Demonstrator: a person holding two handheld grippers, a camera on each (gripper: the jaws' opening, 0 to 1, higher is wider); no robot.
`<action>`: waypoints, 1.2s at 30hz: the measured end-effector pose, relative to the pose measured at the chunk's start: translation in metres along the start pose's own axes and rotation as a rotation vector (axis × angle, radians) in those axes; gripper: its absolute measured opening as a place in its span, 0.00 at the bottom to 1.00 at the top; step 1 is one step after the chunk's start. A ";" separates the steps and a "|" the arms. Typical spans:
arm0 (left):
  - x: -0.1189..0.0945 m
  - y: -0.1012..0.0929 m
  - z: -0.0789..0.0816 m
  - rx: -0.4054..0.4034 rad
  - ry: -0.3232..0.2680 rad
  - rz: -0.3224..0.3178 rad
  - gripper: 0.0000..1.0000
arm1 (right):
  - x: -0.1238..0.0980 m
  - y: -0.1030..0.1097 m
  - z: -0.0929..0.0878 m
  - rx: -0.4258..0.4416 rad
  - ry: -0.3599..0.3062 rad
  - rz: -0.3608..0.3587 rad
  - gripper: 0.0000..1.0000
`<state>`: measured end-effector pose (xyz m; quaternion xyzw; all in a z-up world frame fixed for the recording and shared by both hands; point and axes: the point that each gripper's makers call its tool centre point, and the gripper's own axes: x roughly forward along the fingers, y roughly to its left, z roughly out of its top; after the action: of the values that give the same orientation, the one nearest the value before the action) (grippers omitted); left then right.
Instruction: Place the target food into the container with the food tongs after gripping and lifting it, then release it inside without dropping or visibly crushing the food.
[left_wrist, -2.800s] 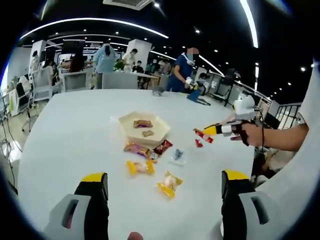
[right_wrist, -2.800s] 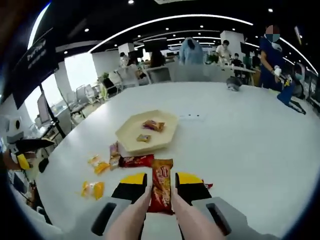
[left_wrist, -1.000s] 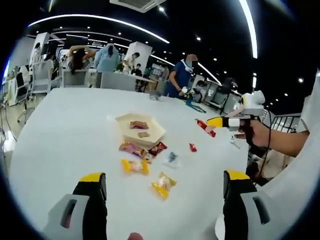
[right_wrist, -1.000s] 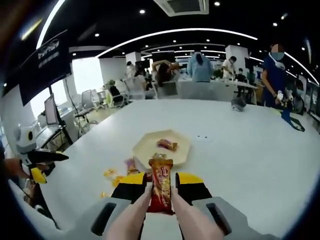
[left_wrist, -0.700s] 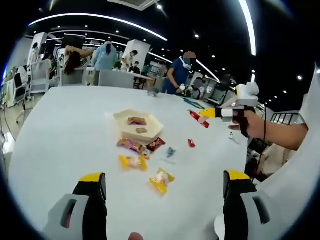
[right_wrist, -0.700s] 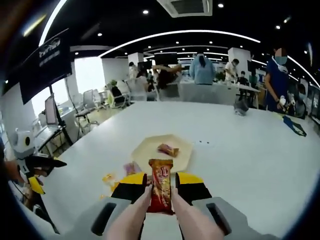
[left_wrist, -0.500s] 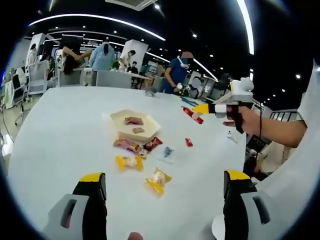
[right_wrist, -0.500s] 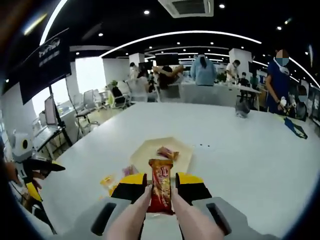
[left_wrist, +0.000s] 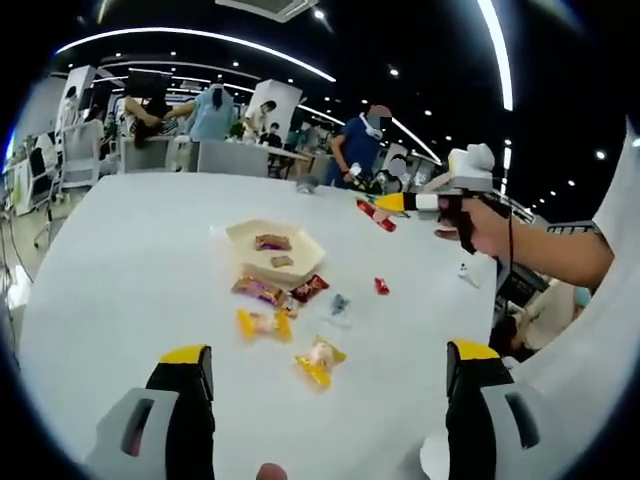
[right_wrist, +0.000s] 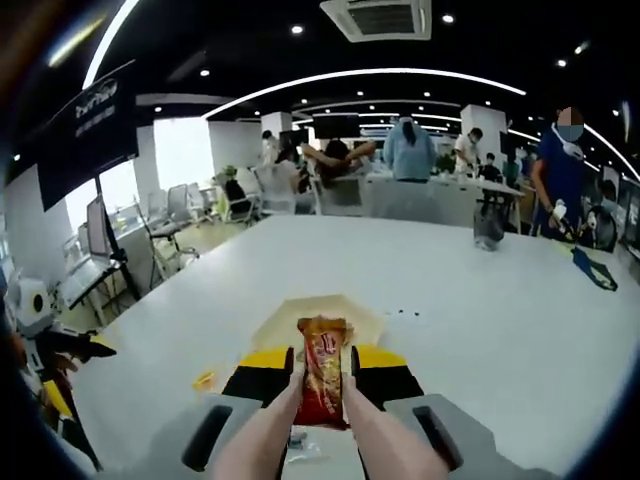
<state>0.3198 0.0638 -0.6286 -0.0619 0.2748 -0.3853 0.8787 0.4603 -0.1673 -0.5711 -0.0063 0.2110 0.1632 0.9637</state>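
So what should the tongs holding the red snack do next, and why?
Probably ease down toward the tray. The right tongs are shut on the red snack packet, held in the air with the tray just ahead and below. Letting go from this height might drop it. The left tongs are open, away from it.

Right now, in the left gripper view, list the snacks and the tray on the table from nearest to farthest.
Yellow packet with a pale middle → orange-yellow packet → purple-gold packet → beige tray holding two snacks.
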 end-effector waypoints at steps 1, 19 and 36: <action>-0.001 0.000 -0.001 0.000 0.003 -0.001 0.97 | 0.000 0.001 0.002 -0.001 -0.003 0.001 0.22; -0.012 0.004 0.000 0.004 -0.010 0.005 0.97 | 0.016 0.006 0.015 -0.018 0.004 0.005 0.22; -0.020 0.013 0.003 -0.011 -0.035 0.043 0.96 | 0.043 0.009 0.024 -0.037 0.018 0.024 0.22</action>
<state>0.3191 0.0869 -0.6213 -0.0674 0.2625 -0.3639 0.8911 0.5035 -0.1432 -0.5666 -0.0232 0.2168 0.1788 0.9594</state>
